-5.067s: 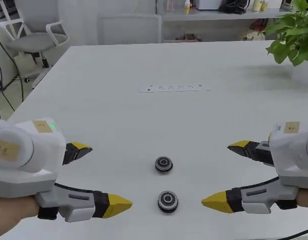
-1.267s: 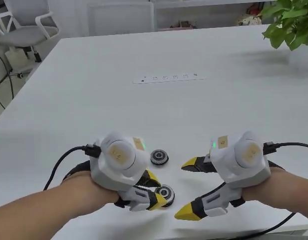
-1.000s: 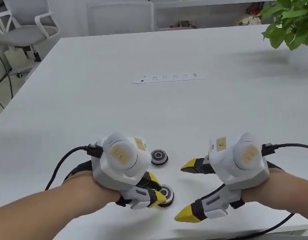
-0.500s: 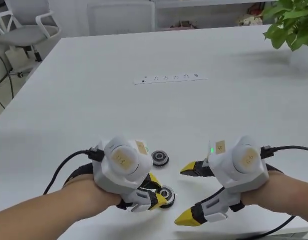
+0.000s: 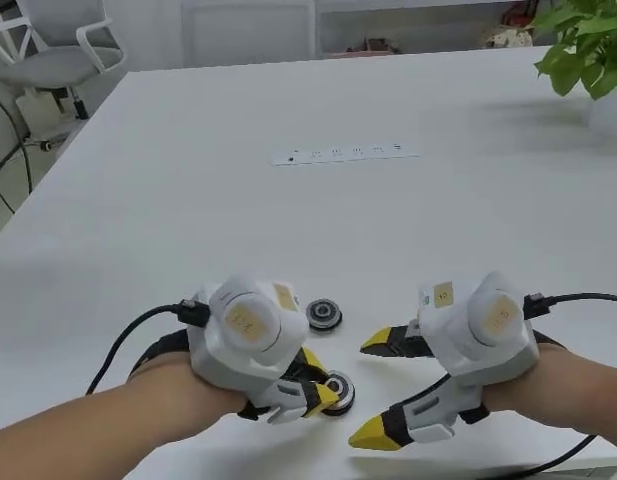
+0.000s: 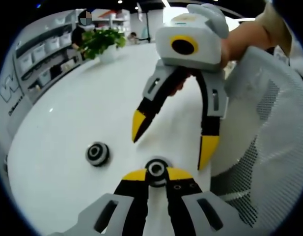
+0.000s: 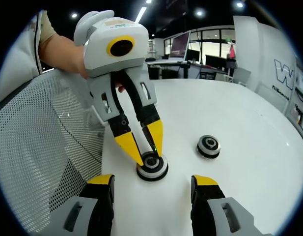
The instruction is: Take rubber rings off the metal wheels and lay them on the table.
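Two small metal wheels with black rubber rings lie on the white table (image 5: pixel 188 200): a near wheel (image 5: pixel 339 387) (image 6: pixel 156 168) (image 7: pixel 152 166) and a far wheel (image 5: pixel 324 314) (image 6: pixel 97 153) (image 7: pixel 208 146). My left gripper (image 5: pixel 323 392) (image 6: pixel 157 175) (image 7: pixel 150 153) points down at the near wheel, its yellow tips drawn together on the wheel's top. My right gripper (image 5: pixel 376 390) (image 7: pixel 153 180) (image 6: pixel 171 140) stands open just right of that wheel, one jaw on each side and not touching it.
A white power strip (image 5: pixel 346 154) lies mid-table. A potted plant (image 5: pixel 588 50) stands at the far right and an office chair (image 5: pixel 58 55) beyond the far left corner. A mesh chair (image 7: pixel 38 147) is behind the near table edge. Cables (image 5: pixel 138 330) trail from both grippers.
Since five seconds ago both grippers have come inward to the near wheel and the left jaws have closed on it. Over the last second almost nothing has moved.
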Action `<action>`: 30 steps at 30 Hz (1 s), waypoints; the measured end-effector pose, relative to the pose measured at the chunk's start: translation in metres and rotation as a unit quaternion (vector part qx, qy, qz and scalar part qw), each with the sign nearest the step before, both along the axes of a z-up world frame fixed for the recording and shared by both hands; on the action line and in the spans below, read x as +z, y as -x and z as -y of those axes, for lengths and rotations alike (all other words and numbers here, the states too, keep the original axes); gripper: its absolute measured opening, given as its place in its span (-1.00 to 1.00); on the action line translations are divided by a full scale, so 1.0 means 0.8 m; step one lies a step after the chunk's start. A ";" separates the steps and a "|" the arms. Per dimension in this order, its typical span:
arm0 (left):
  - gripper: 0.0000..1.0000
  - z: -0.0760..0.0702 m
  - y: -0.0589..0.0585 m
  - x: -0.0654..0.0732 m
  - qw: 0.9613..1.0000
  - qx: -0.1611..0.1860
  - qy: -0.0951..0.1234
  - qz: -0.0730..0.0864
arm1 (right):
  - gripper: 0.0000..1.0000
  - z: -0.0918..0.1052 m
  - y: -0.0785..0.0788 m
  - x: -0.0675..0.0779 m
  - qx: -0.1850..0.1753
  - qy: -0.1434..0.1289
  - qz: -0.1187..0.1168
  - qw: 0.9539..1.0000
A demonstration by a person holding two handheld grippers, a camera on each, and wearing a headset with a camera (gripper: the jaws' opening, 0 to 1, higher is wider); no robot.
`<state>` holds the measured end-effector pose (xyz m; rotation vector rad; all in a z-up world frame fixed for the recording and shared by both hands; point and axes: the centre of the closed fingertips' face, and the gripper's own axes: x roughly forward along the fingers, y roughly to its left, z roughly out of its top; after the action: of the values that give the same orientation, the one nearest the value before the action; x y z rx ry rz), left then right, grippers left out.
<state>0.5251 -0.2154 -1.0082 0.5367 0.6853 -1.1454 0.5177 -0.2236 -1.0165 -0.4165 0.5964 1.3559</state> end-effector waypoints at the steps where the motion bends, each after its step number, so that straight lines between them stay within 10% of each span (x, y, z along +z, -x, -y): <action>1: -0.72 0.000 0.001 0.000 1.000 -0.001 -0.001 0.002 | 0.21 -0.001 -0.001 0.000 -0.004 -0.004 -0.005 1.000; 30: -0.73 0.001 0.002 0.001 1.000 0.005 0.001 0.009 | -0.41 -0.016 -0.004 -0.004 -0.030 -0.040 -0.063 0.997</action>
<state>0.5231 -0.2160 -1.0075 0.5414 0.6705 -1.1299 0.5206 -0.2110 -1.0193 -0.2471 0.6507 1.3512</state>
